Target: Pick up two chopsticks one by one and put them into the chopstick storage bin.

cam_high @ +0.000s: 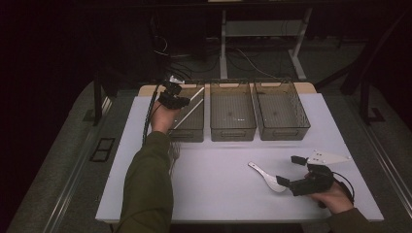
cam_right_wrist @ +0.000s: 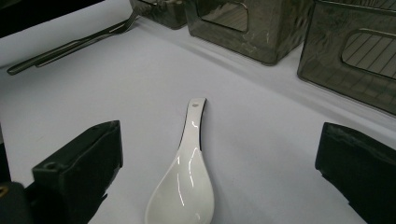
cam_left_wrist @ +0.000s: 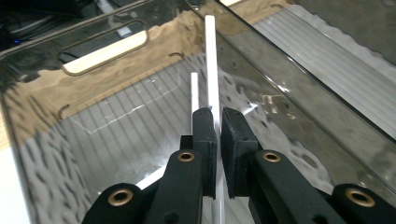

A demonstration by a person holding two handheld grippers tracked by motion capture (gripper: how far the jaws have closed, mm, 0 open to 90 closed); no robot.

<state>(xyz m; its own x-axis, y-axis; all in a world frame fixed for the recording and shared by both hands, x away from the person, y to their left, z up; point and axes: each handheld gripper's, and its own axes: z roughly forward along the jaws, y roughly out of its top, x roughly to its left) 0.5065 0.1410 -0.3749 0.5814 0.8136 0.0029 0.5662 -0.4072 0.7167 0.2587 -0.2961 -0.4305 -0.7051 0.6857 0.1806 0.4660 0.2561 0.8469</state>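
Left gripper view: left tongs (cam_left_wrist: 218, 135) clamped on white chopstick (cam_left_wrist: 211, 70) inside bin (cam_left_wrist: 107, 46); right tongs (cam_right_wrist: 219, 168) wide open around spoon (cam_right_wrist: 187, 182).

White chopstick (cam_left_wrist: 212, 60) slanted in left bin (cam_high: 197, 127); white spoon (cam_right_wrist: 184, 179) flat on table (cam_high: 218, 189).

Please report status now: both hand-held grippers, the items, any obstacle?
Left hand-held gripper shut on white chopstick over left bin. Right hand-held gripper open around white spoon. No obstacle seen.
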